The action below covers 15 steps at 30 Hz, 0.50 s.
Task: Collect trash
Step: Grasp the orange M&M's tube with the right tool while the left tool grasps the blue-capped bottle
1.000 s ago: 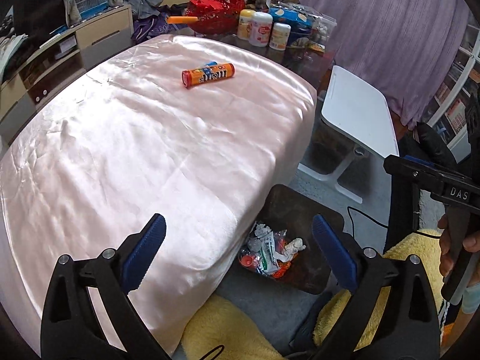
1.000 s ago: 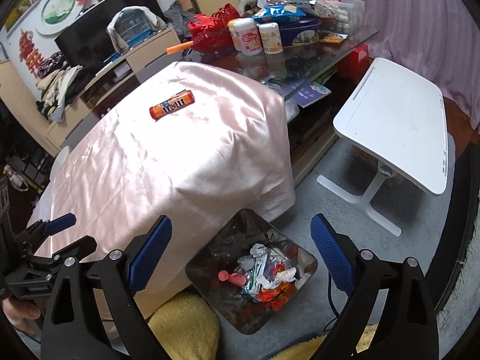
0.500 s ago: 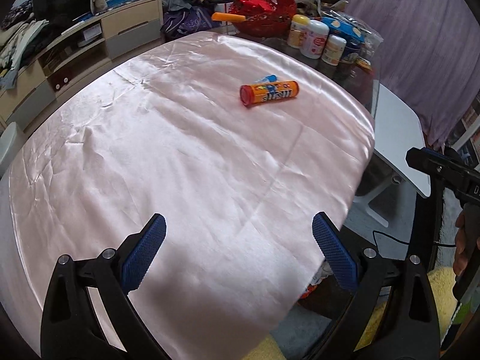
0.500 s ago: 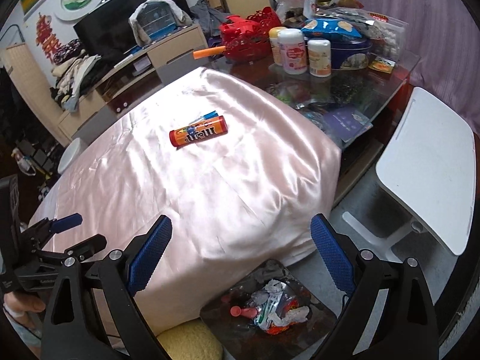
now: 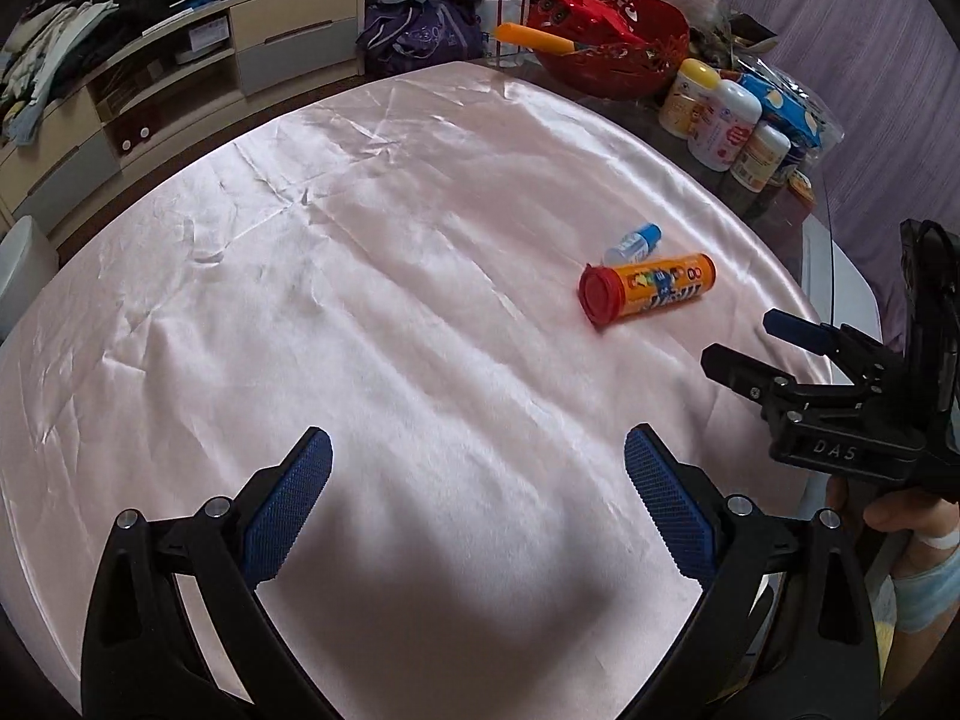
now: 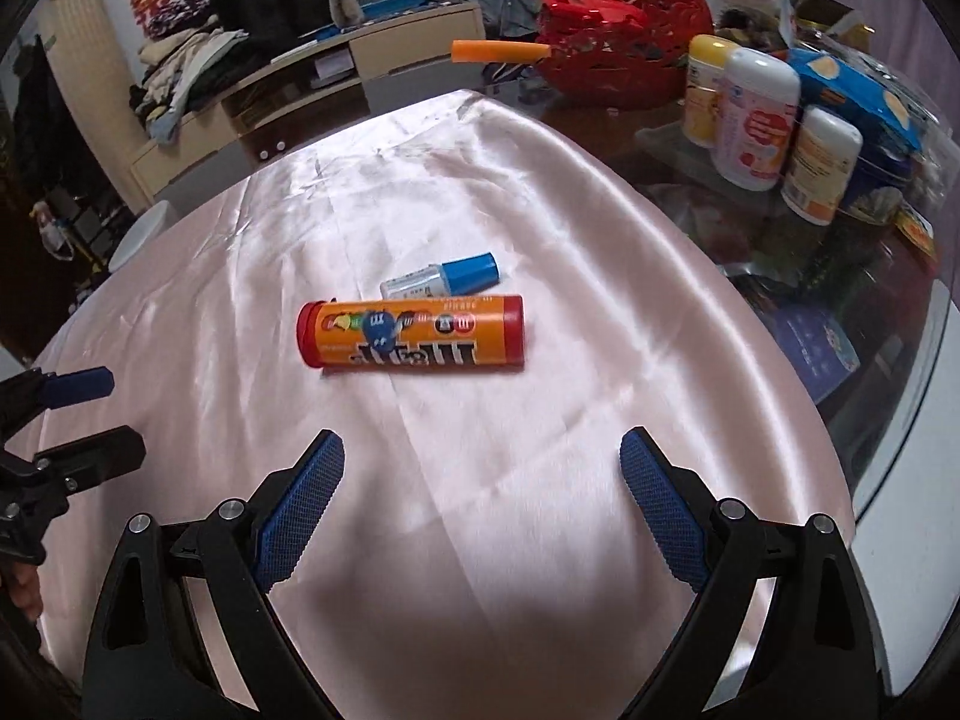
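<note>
Room light is moderate, w/ sheen and soft glare on the pink satin cloth [image 5: 384, 276]. Dark soft shadow pools at bottom centre in both views. Heavy fisheye bend, black vignette at corners; slight blur.

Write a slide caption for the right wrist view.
Open right gripper hovers over pink satin cloth, facing an orange candy tube lying beside a small blue-capped bottle.

The orange candy tube [image 6: 411, 331] lies on the pink cloth [image 6: 540, 420], touching the small blue-capped bottle [image 6: 442, 277] behind it; the wide-open right gripper [image 6: 480, 480] hovers near.
</note>
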Available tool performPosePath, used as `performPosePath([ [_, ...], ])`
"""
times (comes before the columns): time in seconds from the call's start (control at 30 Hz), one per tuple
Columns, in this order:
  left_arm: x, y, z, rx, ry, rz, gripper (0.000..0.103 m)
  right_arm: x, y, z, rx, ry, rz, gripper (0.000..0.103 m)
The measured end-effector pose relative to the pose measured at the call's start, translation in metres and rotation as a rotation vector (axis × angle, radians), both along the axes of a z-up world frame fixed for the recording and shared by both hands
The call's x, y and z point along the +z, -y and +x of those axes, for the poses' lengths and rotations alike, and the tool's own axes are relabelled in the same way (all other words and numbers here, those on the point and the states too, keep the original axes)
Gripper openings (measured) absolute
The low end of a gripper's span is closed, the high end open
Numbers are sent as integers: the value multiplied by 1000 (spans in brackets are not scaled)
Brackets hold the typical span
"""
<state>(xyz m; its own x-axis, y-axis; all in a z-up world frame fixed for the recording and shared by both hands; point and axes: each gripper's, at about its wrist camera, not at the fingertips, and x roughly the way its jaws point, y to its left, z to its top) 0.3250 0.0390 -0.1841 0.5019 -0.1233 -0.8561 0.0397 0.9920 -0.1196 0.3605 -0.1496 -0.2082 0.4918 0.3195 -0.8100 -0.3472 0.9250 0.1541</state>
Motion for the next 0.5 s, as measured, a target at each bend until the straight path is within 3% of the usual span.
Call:
performPosePath([
  [0.2, -1, 0, 36, 6, -1, -2, 93, -10, -13, 30, 90, 8, -27, 95],
  [0.5, 5, -8, 66, 22, 13, 9, 93, -2, -40, 50, 249, 22, 15, 96],
])
